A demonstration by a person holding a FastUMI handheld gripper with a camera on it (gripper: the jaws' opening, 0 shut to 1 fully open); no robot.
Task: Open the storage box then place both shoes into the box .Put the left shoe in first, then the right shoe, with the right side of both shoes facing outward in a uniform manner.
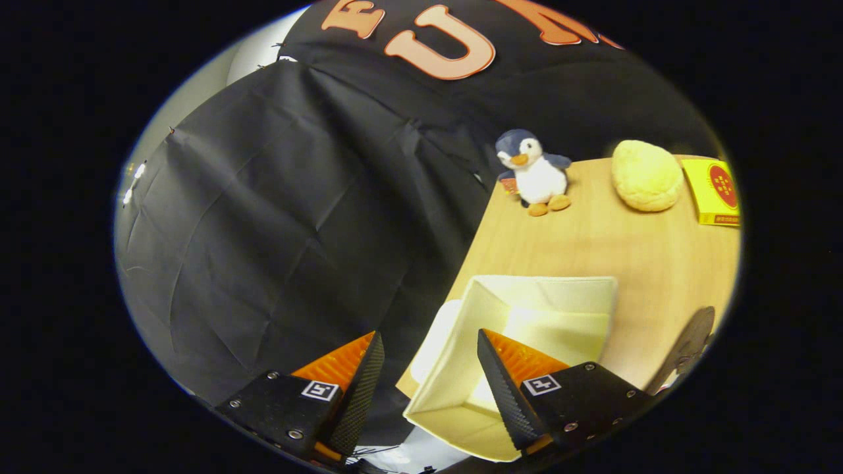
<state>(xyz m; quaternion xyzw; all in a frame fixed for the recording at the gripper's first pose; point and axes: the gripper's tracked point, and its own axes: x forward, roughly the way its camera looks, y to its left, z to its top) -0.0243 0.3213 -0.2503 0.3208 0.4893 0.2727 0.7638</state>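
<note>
Legible text: none. Yellow box (pixel 714 191) at the far right corner of the table (pixel 625 250) carries a red round emblem and a red strip with print too small to read. Each finger of the gripper (pixel 428 368) bears a square black-and-white marker, no words.

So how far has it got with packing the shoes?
The storage box on the table already stands open and looks empty. The tongs are open, holding nothing, one finger over the box's near corner. Both shoes remain to be placed; a dark shape beside the box may be one.
</note>
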